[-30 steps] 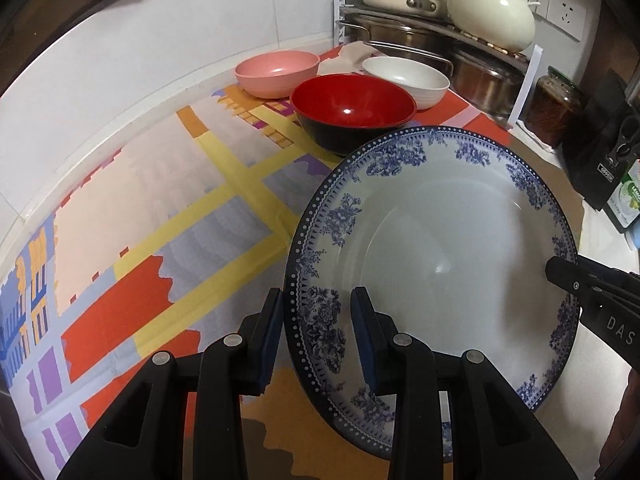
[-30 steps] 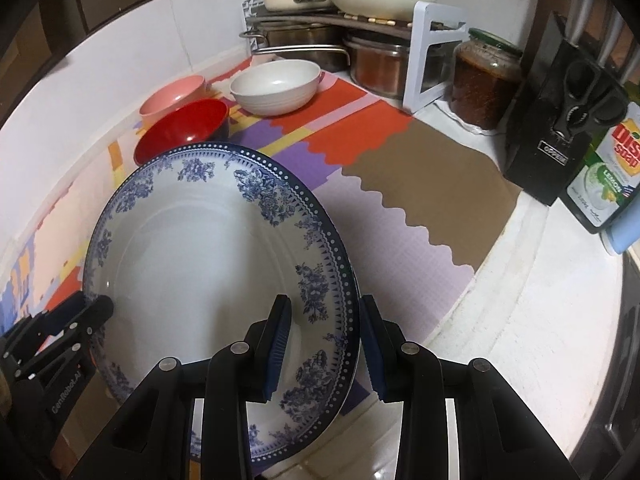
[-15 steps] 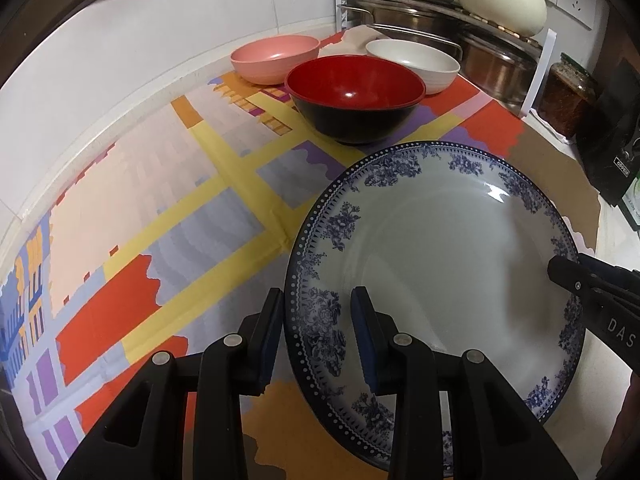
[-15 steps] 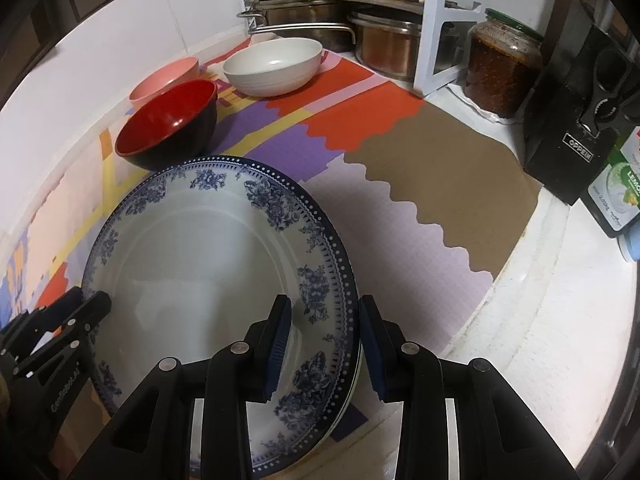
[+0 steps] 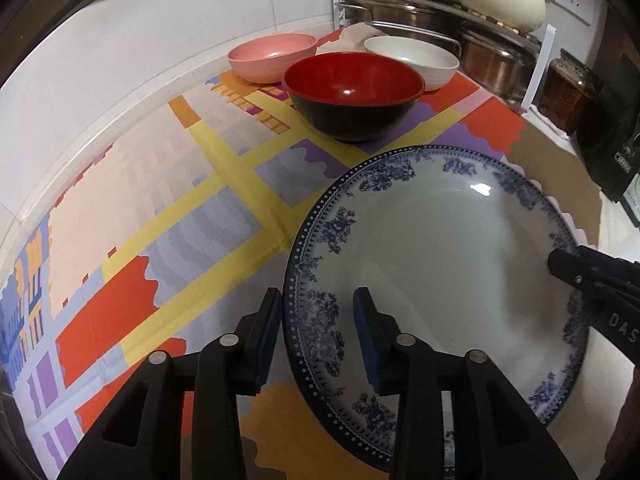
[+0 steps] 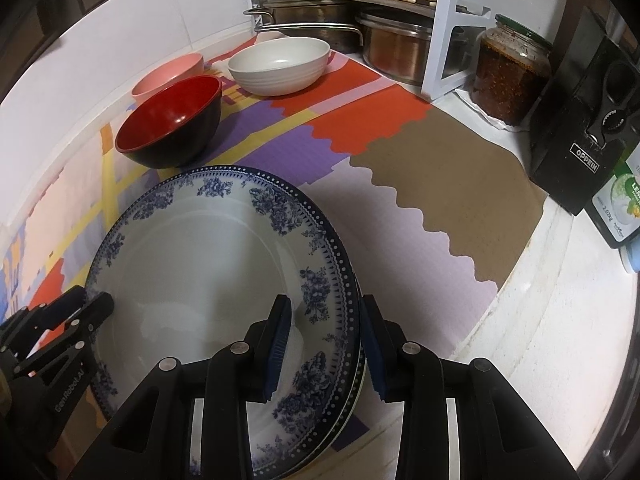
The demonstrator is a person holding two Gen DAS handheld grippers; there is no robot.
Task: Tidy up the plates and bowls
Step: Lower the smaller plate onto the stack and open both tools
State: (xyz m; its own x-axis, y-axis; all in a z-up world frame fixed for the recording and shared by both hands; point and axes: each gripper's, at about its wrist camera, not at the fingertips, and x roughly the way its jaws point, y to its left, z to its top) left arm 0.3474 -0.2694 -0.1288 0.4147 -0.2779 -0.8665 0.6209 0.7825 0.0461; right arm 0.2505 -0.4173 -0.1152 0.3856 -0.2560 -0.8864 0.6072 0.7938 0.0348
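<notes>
A blue-and-white floral plate (image 5: 440, 272) (image 6: 200, 280) is held level over the mat, and in the right wrist view it sits on a second matching plate (image 6: 354, 364) whose rim shows under it. My left gripper (image 5: 318, 332) straddles the plate's left rim, jaws on either side. My right gripper (image 6: 324, 344) straddles the right rim of both plates. A red-and-black bowl (image 5: 354, 96) (image 6: 172, 120), a pink bowl (image 5: 272, 56) (image 6: 168, 72) and a white bowl (image 5: 412, 60) (image 6: 280, 64) stand beyond.
A colourful patterned mat (image 5: 160, 208) covers the counter. At the back right are a pot rack with steel pots (image 6: 396, 52), a chili jar (image 6: 510, 76), a black knife block (image 6: 584, 128) and a soap bottle (image 6: 624, 208). A tiled wall (image 5: 120, 40) runs along the left.
The plate has come down and levelled out between both grippers, now resting on the second plate. Both grippers kept their places on its rims.
</notes>
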